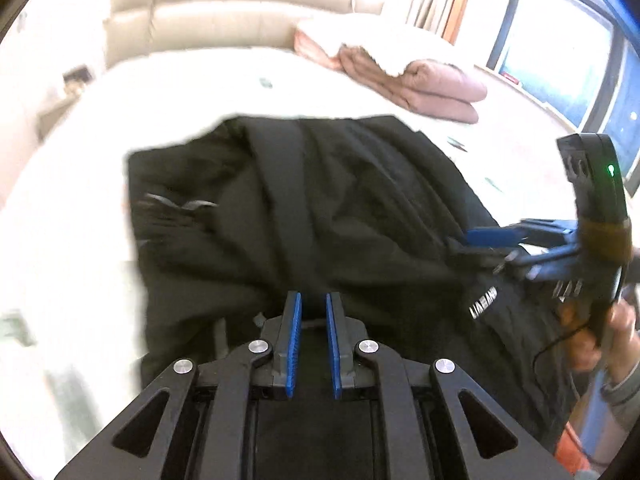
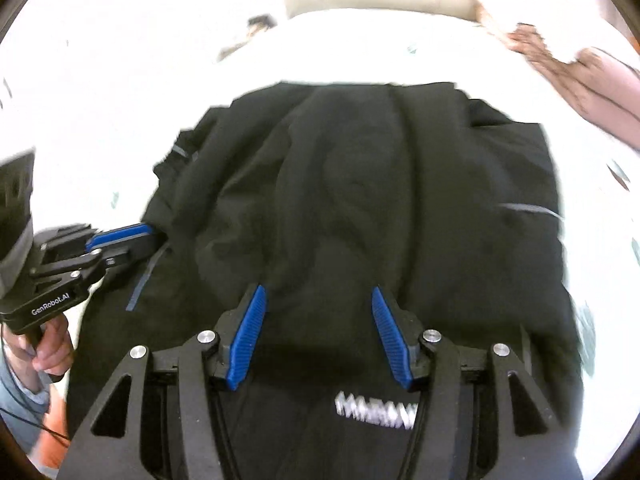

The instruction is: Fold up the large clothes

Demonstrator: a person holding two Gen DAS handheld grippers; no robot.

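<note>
A large black garment (image 1: 320, 208) with white lettering lies rumpled on a white bed (image 1: 80, 208); it also fills the right wrist view (image 2: 360, 200). My left gripper (image 1: 313, 300) hovers over its near edge with blue pads a narrow gap apart and nothing between them; it also shows at the left of the right wrist view (image 2: 148, 236), at the garment's side edge. My right gripper (image 2: 318, 292) is open wide above the garment near the lettering (image 2: 376, 410); it shows at the right of the left wrist view (image 1: 476, 244), low over the cloth.
A folded pink blanket (image 1: 432, 88) lies on the bed's far right. A beige headboard (image 1: 240, 12) runs along the back. A window (image 1: 560, 60) is at the right. The white bed surface surrounds the garment on the left and far sides.
</note>
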